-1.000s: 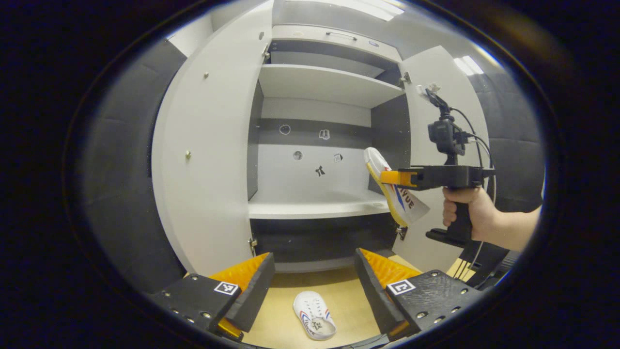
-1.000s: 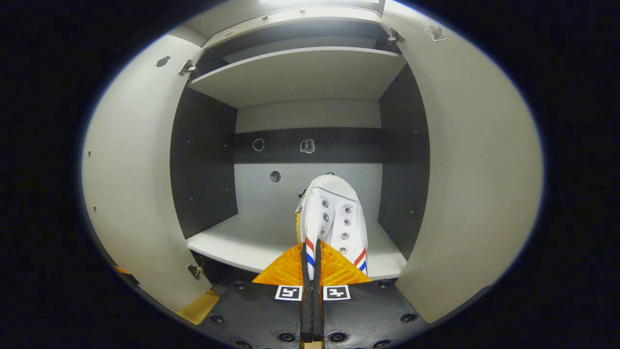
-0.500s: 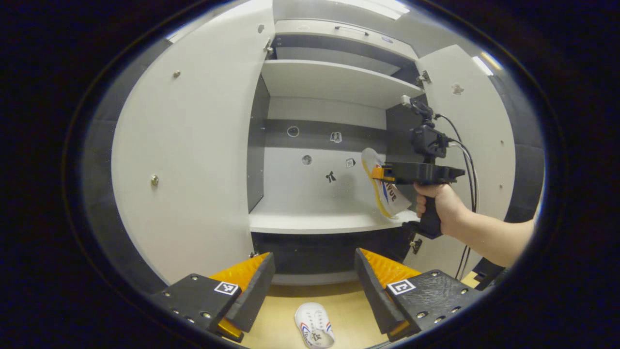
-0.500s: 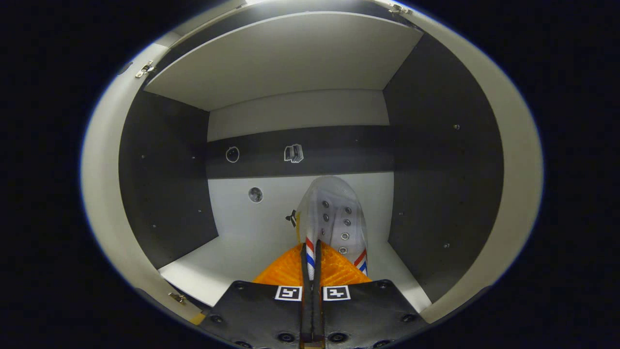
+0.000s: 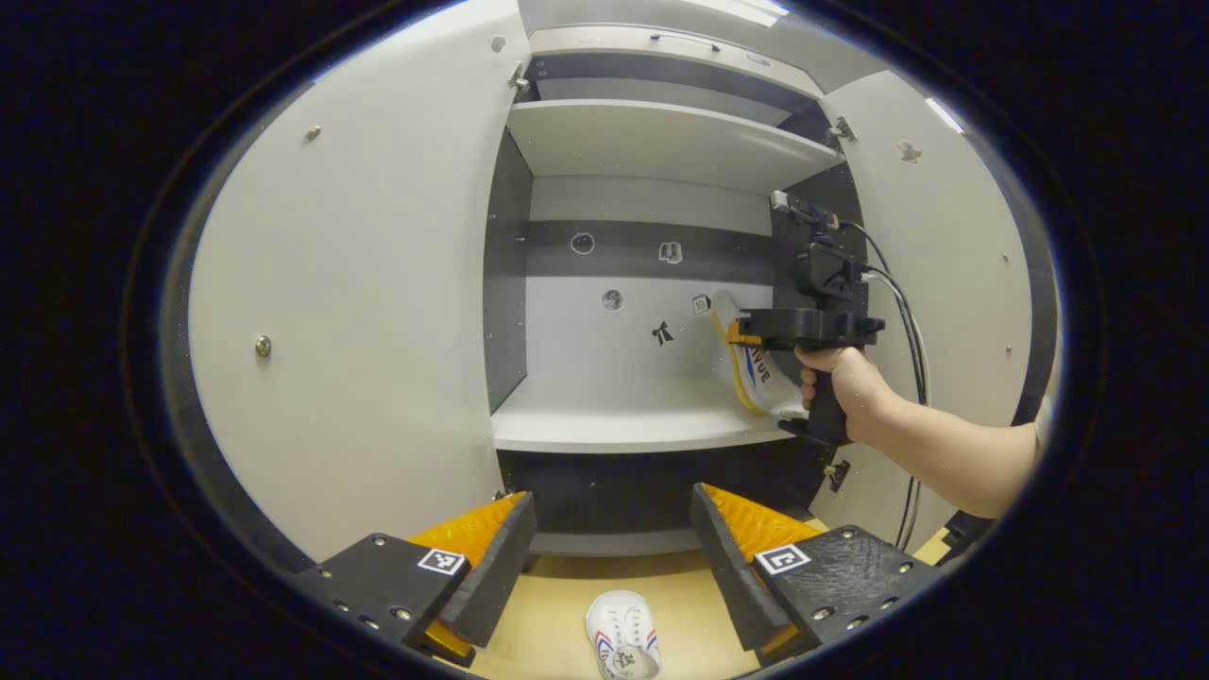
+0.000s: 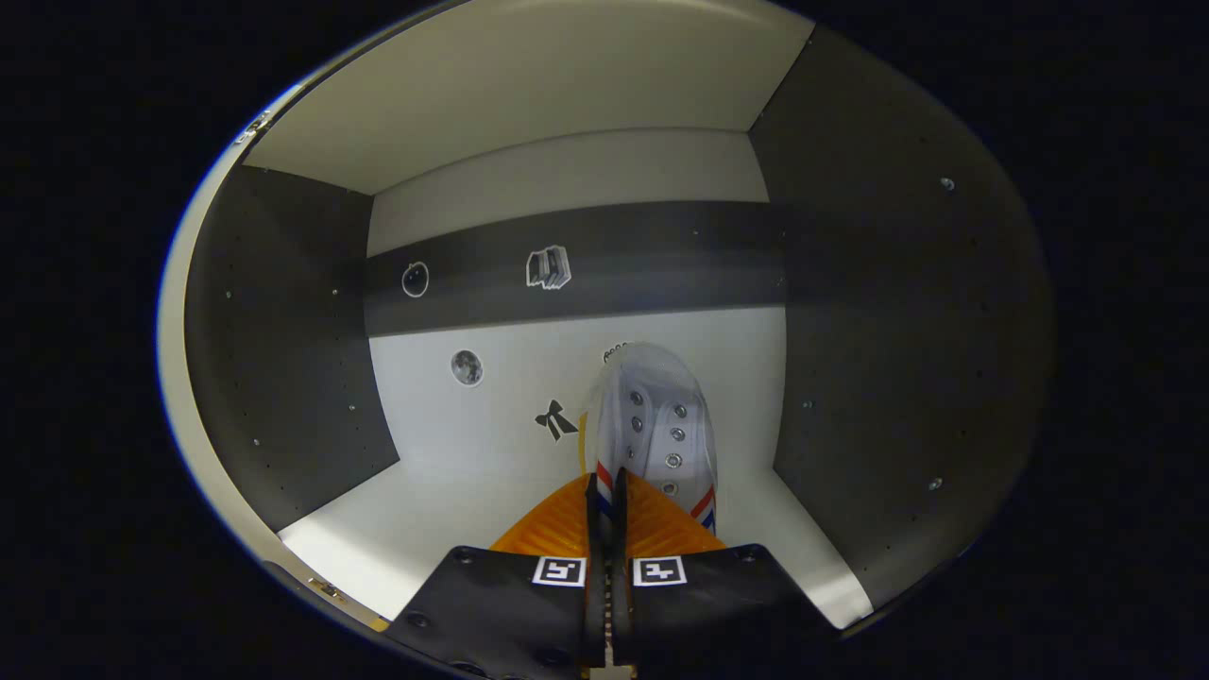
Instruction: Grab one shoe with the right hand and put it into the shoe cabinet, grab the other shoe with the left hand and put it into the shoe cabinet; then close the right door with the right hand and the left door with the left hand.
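A pale cabinet (image 5: 652, 142) stands open on a tan floor (image 5: 548, 623), with dark inner side walls. Two doors are swung wide: the left door (image 5: 359, 312) and the right door (image 5: 954, 283). Two white shoes with red and blue stripes are in sight. One shoe (image 6: 656, 430) is pinched at its heel edge between the pressed-together fingers of the right gripper (image 6: 607, 529), toe pointing ahead toward the back wall, inside the compartment above the shelf (image 6: 444, 510). In the left gripper view a hand (image 5: 845, 387) holds that gripper at the compartment's right side. The second shoe (image 5: 623, 644) lies on the floor just below and ahead of the left gripper (image 5: 612, 543), whose fingers are spread apart and hold nothing. Five small stickers dot the back wall.
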Demonstrator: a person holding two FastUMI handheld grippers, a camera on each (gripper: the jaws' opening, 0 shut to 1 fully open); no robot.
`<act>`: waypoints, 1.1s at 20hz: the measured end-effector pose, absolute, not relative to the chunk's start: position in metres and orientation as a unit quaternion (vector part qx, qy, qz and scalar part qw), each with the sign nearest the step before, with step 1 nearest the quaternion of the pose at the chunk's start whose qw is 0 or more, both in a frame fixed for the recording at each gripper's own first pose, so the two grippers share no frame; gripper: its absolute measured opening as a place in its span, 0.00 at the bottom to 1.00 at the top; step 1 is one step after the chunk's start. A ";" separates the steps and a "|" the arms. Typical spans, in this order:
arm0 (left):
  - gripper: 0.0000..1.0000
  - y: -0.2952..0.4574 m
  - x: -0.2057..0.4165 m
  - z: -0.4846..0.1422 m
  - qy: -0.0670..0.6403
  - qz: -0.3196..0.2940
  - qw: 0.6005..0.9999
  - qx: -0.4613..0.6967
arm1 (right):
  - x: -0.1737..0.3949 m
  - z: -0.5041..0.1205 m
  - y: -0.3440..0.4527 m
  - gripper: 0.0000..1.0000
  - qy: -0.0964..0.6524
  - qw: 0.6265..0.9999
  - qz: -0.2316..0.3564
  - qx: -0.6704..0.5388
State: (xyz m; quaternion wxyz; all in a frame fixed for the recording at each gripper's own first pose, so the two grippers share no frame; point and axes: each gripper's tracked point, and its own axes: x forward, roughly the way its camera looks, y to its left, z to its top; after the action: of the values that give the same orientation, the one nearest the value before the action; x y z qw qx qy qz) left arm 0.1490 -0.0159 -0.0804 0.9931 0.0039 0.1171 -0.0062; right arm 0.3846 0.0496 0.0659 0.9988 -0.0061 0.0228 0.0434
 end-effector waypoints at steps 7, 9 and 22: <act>0.94 -0.034 0.137 -0.086 0.113 -0.040 0.993 0.019 | 0.373 0.085 0.040 1.00 -0.012 1.000 0.028 0.000; 0.93 -0.038 0.132 -0.094 0.119 -0.057 0.991 0.013 | 0.352 0.090 0.031 0.99 -0.027 0.999 0.011 -0.019; 0.95 -0.019 0.089 -0.233 0.247 -0.118 0.962 -0.008 | 0.153 0.025 0.028 0.97 -0.001 0.998 -0.023 -0.056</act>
State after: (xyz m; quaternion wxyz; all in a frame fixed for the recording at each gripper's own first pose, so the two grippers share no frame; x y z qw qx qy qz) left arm 0.0887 -0.0190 -0.2331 0.9617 -0.0084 0.2474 -0.1181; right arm 0.1535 0.0275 0.0252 0.9981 -0.0563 -0.0015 -0.0235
